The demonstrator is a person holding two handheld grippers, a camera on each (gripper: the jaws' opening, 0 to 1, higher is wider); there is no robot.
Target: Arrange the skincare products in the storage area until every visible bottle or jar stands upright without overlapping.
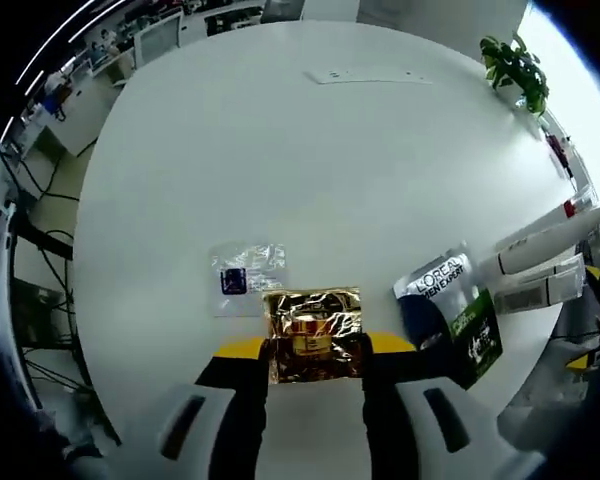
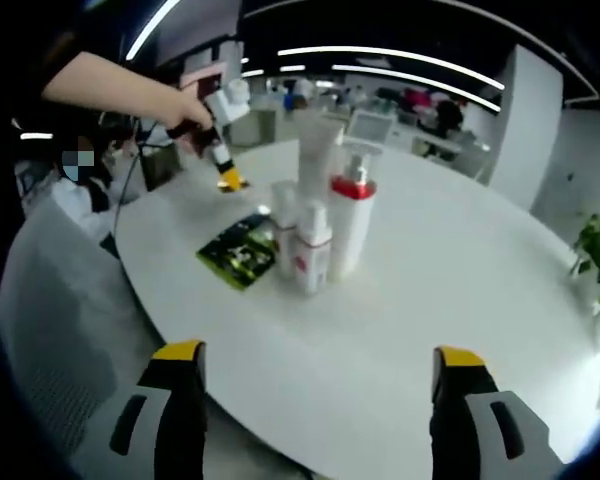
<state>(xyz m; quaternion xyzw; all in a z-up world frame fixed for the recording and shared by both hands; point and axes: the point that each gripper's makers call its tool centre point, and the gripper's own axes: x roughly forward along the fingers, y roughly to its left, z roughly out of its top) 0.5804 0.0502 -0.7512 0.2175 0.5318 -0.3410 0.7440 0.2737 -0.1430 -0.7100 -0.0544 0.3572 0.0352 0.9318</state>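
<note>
Skincare products are being tidied on the white counter [image 1: 280, 150]. In the left gripper view, a gold foil sachet [image 1: 313, 332] is being held between the jaws of the left gripper [image 1: 315, 362], which are closed narrowly onto its near edge. Just beyond it a clear packet [image 1: 246, 277] is lying flat, and a dark L'Oreal sachet [image 1: 450, 315] is lying to one side, beside white tubes [image 1: 545, 262]. In the right gripper view, the right gripper [image 2: 320, 375] is being held wide apart with nothing between its jaws, facing a cluster of upright bottles [image 2: 325, 215] standing close together. The sachet step appears to be in hand; the next move probably calls for placing it clear of the other items without overlap.
</note>
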